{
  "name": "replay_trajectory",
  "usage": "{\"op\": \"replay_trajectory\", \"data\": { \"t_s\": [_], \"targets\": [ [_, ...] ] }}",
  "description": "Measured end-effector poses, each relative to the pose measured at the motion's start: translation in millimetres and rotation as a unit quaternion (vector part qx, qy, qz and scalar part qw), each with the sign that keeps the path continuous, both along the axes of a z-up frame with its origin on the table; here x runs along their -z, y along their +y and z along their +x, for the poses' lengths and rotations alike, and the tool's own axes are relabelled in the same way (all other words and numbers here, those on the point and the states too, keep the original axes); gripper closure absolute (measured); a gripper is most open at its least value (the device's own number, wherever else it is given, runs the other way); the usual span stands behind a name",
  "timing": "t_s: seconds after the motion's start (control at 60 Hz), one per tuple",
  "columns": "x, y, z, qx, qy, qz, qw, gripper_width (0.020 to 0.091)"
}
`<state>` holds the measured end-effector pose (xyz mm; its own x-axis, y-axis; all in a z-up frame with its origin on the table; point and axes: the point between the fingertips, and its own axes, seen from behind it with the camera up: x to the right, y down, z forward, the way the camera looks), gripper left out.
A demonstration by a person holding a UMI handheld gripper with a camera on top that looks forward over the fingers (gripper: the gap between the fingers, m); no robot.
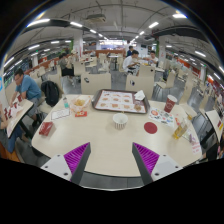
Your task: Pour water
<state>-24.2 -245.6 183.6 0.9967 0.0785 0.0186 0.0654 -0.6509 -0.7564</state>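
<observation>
We hold the tongs released and empty, well back from the bench, probably to survey the white cup before approaching.

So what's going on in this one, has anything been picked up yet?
Nothing is held yet. The gripper is open and empty, hovering over the near edge of a round table. Well beyond the fingers, near the table's middle, stands a white cup, with a tray behind it and a red lid-like disc to its right. A seated person is at the left.
</observation>
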Motion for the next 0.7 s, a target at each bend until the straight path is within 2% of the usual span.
{"op": "replay_trajectory", "data": {
  "t_s": [0.283,0.7],
  "targets": [
    [17.1,12.3,94.7,0.032,-0.009,0.003,0.999,0.0249],
    [84.7,55.6,326.3,0.067,-0.038,0.042,0.996,0.0253]
  ]
}}
